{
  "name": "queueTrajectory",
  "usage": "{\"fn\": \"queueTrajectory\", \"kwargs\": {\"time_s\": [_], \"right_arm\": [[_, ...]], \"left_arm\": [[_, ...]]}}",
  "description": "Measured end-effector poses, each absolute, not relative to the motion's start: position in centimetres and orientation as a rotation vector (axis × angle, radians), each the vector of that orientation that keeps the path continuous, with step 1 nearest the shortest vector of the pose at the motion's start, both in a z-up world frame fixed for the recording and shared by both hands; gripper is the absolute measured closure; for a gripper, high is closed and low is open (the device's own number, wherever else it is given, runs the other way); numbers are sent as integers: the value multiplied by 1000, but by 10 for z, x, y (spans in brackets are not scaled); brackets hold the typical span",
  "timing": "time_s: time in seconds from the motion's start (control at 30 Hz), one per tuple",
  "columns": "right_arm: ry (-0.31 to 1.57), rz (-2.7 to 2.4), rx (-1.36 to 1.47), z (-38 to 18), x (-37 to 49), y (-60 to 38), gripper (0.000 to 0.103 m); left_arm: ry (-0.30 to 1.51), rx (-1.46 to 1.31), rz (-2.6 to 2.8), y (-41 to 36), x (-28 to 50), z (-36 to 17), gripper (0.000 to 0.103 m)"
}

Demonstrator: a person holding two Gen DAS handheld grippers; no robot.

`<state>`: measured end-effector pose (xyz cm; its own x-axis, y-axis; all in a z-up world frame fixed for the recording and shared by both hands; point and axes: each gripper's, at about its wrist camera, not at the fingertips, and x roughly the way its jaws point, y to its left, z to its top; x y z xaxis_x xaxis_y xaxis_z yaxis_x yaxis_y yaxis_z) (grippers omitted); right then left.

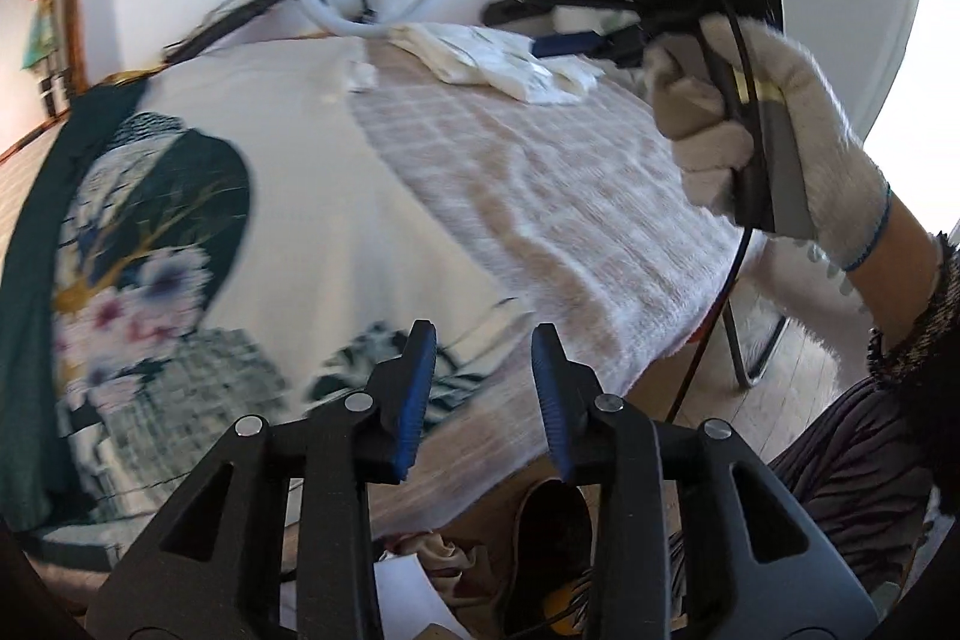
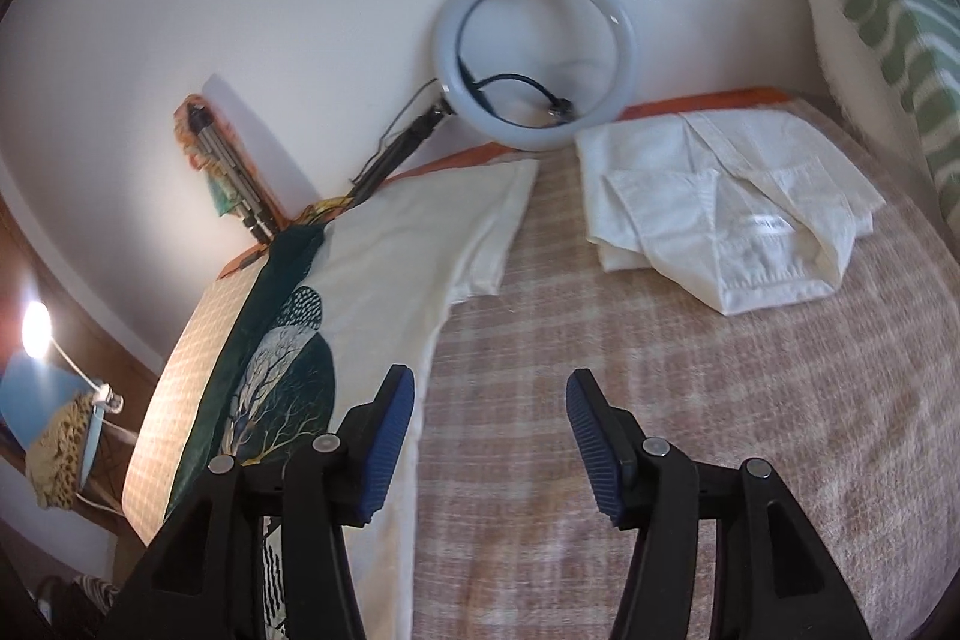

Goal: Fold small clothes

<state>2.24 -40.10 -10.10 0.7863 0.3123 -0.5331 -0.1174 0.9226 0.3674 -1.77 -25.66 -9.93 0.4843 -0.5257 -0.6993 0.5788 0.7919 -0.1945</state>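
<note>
Your left hand-held gripper (image 1: 483, 400) is released: the blue pads stand apart with nothing between them, and it hangs over the near edge of the bed (image 1: 540, 196). Your right hand-held gripper (image 2: 491, 436) is released too, its jaws a bit wider, also empty, pointing down at the checked bed cover (image 2: 690, 370).

The white garment (image 2: 720, 214) lies crumpled at the far side of the bed, just in front of the ring light (image 2: 534, 52), well apart from both grippers. To the left of it lies a larger printed cloth (image 2: 288, 370), cream with dark green and flowers, spread flat; the right gripper's left pad is just beside its edge.

I judge the white garment to be light, thin and very soft. It will not keep any shape, and it will sag and drag on the rough cover when you lift one point only. Take it at a hem or a seam, where the cloth is doubled and gives the pads more to bite; one gripper at each corner of the same edge. Pinch only one layer, because the folds are lying over each other.
</note>
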Motion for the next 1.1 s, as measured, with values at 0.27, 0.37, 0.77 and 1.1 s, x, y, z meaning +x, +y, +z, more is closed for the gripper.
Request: {"fn": "queueTrajectory", "kwargs": {"time_s": [0.27,0.37,0.77,1.1], "right_arm": [[661,285,405,-115,41,-411,45],[679,307,446,-120,57,-412,45],[766,330,639,-154,152,-402,45],[808,308,698,-167,213,-379,57]], "left_arm": [[850,185,-616,-301,-4,-128,70],[856,196,-585,-302,4,-135,70],[848,46,-539,-274,24,-119,101],[840,-5,-532,-266,22,-111,101]]}}
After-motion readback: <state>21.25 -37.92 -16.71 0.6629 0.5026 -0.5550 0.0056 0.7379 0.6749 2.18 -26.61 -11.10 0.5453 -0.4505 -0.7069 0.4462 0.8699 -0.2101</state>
